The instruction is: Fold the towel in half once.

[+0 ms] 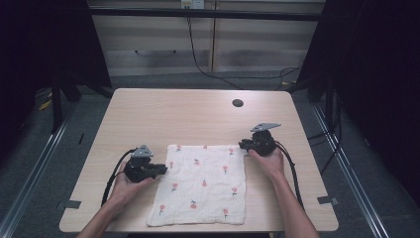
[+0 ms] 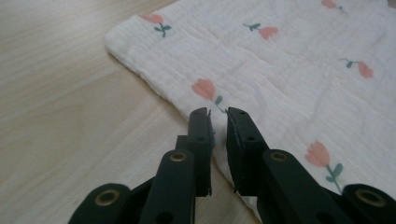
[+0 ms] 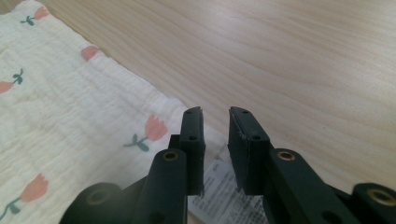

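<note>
Cloth (image 1: pixel 200 184), white w/ pink tulip print, flat on near half of table (image 1: pixel 198 114), betw. both grippers.
Table: pale wood, round dark hole (image 1: pixel 237 103) far side. Left gripper (image 1: pixel 161 170) at cloth's left edge, jaws a narrow gap apart, tips over hem, nothing clamped. Right gripper (image 1: pixel 243 145) at far right corner, jaws slightly apart over corner w/ printed label (image 3: pixel 219 186), nothing held. Hands (image 1: pixel 130 186) gripping both tools.

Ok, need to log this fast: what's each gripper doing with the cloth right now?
Left gripper: open a little, over the cloth's edge, holding nothing.
Right gripper: open a little, at the cloth's corner, holding nothing.
</note>
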A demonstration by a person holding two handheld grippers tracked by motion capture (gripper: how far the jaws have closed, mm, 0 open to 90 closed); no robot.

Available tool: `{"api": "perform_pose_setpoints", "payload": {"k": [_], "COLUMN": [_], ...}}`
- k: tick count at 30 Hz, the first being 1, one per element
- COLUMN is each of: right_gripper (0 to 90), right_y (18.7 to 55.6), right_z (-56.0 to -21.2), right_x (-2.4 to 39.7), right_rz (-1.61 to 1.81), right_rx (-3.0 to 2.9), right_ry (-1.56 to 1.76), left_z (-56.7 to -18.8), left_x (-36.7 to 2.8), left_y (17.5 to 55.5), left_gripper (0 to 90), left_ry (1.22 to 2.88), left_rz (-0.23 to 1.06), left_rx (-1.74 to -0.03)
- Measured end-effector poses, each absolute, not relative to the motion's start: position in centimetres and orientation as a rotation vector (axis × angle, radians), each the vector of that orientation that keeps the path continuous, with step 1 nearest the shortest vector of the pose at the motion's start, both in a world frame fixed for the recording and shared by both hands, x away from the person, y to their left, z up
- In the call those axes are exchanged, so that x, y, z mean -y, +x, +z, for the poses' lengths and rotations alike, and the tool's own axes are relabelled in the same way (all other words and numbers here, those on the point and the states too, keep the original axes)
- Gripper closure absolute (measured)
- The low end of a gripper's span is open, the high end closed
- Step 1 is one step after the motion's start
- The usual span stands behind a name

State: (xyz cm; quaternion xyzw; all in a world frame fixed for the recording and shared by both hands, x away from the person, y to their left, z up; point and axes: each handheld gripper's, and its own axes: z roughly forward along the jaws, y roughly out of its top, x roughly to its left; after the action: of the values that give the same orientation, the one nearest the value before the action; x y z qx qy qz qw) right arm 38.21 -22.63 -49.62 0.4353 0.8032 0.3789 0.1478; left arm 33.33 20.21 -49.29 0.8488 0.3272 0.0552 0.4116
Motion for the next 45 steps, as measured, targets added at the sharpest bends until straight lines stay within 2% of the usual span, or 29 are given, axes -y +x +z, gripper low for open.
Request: {"api": "perform_pose_setpoints", "payload": {"k": [6, 10, 16, 19, 30, 43, 45], "right_gripper": [69.0, 68.8, 83.9, 86.4, 87.0, 86.9, 86.9], "right_y": [38.6, 38.7, 38.8, 38.7, 38.8, 38.8, 38.8], "right_z": [-50.1, -50.5, -50.7, -50.7, -50.8, -50.8, -50.8], "right_x": [22.7, 22.7, 22.4, 22.3, 22.4, 22.4, 22.4], "right_rz": [1.06, 1.047, 1.088, 1.078, 1.104, 1.115, 1.118], "right_rx": [-2.326, -2.347, -2.372, -2.375, -2.368, -2.367, -2.368], "right_ry": [1.281, 1.268, 1.248, 1.243, 1.256, 1.258, 1.266], "left_z": [-47.9, -48.2, -48.9, -49.0, -49.4, -50.4, -50.3], "left_x": [-21.4, -21.4, -21.1, -20.8, -18.5, -17.5, -17.4], "left_y": [34.2, 35.3, 37.8, 39.2, 42.4, 42.4, 42.2], "left_gripper": [75.1, 72.6, 67.9, 63.6, 66.7, 66.2, 69.2], "left_ry": [2.078, 2.086, 2.078, 2.059, 2.123, 2.146, 2.177], "left_rz": [0.155, 0.158, 0.154, 0.142, 0.138, 0.144, 0.161], "left_rx": [-0.859, -0.881, -0.945, -0.957, -0.938, -0.913, -0.88]}}
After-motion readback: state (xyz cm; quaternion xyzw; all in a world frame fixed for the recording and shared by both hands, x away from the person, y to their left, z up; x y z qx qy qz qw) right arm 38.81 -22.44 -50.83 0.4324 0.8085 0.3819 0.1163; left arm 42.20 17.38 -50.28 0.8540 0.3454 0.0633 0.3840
